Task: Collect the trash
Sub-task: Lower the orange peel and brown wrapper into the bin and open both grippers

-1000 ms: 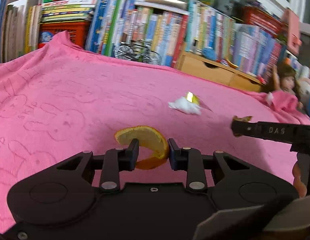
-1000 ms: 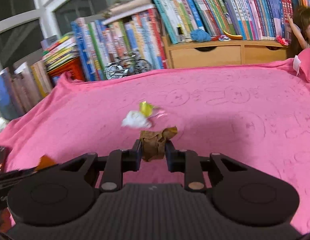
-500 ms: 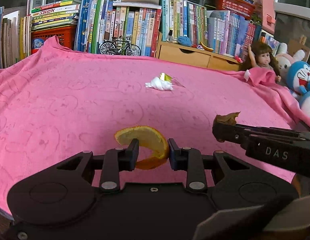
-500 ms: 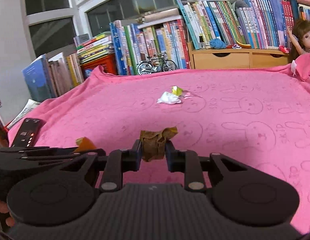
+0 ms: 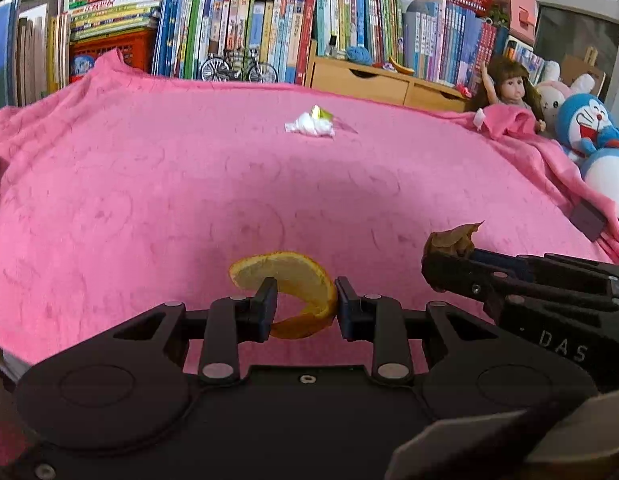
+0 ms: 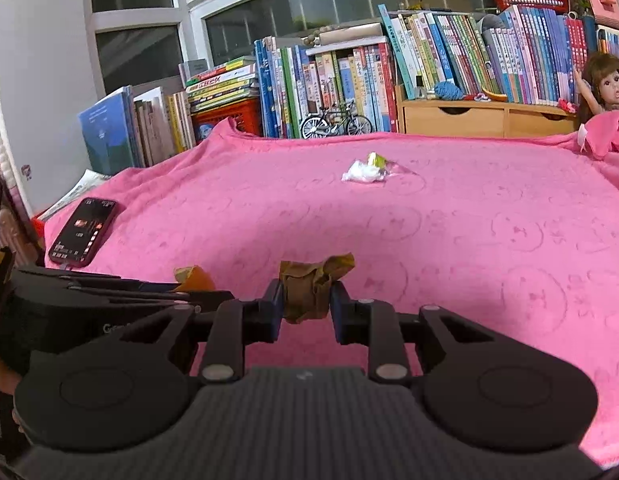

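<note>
The left gripper (image 5: 302,305) is pinching a curled orange peel (image 5: 287,285) while the right gripper (image 6: 302,307) is clamping a brown paper wad (image 6: 309,286), and either light scrap risks slipping, with a white tissue (image 6: 363,171) lying at twelve o'clock on the pink blanket (image 6: 489,240).

A phone (image 6: 83,232) is seen far left of the gripper on the blanket (image 6: 469,220); books (image 6: 321,88), a bicycle (image 6: 335,124) and a doll (image 6: 603,84) are ranged beyond.

Pink blanket (image 6: 469,240) ahead of me lies open; only tissue (image 6: 363,172) mid-way, phone (image 6: 83,232) far left, books (image 6: 329,80) walling the back.
</note>
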### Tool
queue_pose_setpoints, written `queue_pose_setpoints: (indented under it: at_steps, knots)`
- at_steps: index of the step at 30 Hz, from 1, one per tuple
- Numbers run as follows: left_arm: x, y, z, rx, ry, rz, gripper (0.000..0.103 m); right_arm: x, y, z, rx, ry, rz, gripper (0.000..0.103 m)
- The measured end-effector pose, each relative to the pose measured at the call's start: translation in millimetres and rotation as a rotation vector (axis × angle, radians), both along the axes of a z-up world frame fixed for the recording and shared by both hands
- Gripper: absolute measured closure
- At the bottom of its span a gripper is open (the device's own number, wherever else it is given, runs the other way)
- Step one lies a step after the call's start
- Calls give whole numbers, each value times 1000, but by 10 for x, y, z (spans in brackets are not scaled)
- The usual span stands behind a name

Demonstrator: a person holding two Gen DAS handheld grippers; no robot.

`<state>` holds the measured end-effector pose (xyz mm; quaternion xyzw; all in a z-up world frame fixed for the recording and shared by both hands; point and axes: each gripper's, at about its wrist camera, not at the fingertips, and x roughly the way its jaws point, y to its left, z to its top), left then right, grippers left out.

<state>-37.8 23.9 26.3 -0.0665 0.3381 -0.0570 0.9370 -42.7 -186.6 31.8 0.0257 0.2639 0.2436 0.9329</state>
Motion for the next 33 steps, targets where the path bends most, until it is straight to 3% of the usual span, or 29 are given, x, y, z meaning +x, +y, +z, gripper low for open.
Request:
queue_pose_setpoints:
  at_steps: [14,20,33]
  knots:
    - [-562,-31,-277,-3,79,-13,74,-590,-75,-369,-14,64,27,73]
    - [-738,-12,-538,8,160,-12,74,-810,-30,-507,-38,89,38,73]
    - [-805,37,-1143,43,354,1,74,-939,-4,-1001,-69,247,-5,72]
